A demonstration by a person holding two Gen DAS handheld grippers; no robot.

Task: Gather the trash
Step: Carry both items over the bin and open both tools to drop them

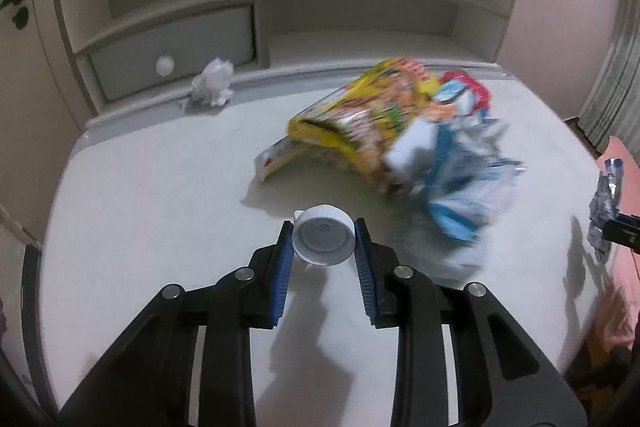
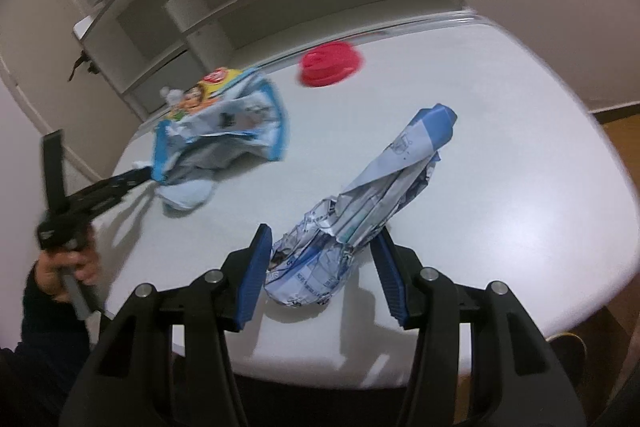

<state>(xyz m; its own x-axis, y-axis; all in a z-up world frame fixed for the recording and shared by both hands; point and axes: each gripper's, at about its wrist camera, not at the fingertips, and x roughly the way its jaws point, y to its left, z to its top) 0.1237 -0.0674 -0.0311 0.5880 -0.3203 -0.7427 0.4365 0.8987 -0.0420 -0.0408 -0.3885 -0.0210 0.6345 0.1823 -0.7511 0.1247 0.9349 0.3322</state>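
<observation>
Blurring wrappers (image 1: 400, 131); left tongs (image 1: 324, 241) clamp cap (image 1: 323, 241).

Bench (image 1: 140, 187): white, rounded top. Lying on it: yellow snack bag (image 1: 360, 119) at centre; blue-and-white wrapper (image 1: 460, 179) touching the bag's right; crumpled paper ball (image 1: 212, 83) behind-left; red lid (image 2: 330, 63) beyond the bag.
</observation>
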